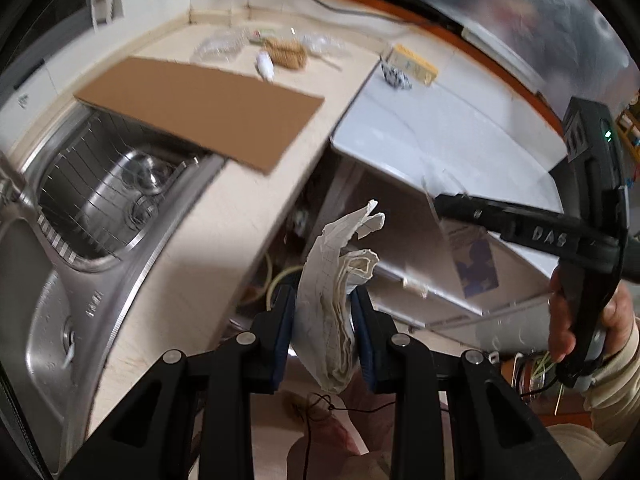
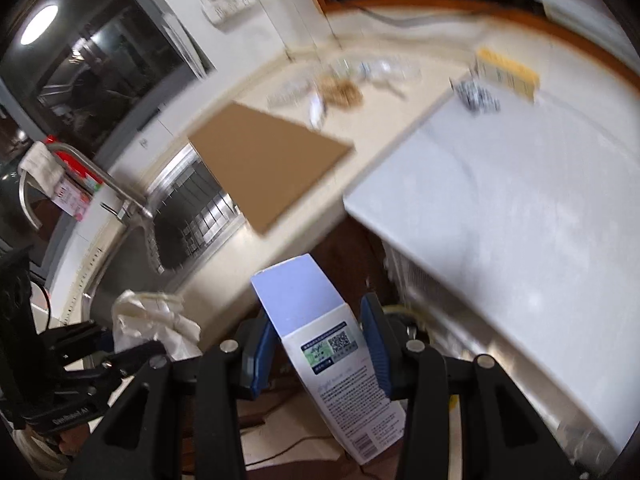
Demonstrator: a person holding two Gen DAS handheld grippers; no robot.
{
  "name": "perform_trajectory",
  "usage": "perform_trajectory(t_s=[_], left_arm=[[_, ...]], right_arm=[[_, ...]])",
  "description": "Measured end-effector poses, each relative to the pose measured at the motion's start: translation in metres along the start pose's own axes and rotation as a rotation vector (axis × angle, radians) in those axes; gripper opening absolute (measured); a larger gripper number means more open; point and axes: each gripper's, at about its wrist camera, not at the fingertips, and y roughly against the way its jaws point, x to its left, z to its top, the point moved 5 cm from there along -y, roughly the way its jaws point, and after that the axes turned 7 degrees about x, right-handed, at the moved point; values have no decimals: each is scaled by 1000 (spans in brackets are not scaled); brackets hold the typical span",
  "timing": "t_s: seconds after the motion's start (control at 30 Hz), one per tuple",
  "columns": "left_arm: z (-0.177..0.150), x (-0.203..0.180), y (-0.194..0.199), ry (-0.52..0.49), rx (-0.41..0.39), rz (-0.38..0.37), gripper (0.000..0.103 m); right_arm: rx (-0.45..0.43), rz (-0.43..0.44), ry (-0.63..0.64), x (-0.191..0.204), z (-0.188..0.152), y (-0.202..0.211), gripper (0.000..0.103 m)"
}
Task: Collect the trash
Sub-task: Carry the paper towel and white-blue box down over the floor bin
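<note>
The left gripper (image 1: 326,338) has its jaws clamped on crumpled paper (image 1: 334,300). The right gripper (image 2: 320,354) has its jaws clamped on a carton (image 2: 320,320), both likely bound for disposal.

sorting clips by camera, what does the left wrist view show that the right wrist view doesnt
Only the left wrist view: steel bowls under the rack in the sink, and a hand holding the right hand-held gripper.

Only the right wrist view: the faucet with a cloth draped on it, a dark window, and the white and blue carton in the right hand-held gripper.

Both: the cardboard sheet over the sink, the litter on the counter, the yellow box, and crumpled paper in the left hand-held gripper.
</note>
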Motion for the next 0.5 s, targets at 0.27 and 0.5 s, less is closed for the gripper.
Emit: perform_trajectory(t_s=[0.27, 0.5], left_arm=[[-12, -9, -92, -16, 96, 88, 27], [-19, -9, -205, 6, 155, 112, 28]], right_arm=[[78, -74, -93, -36, -41, -73, 42], [124, -130, -131, -82, -55, -161, 42]])
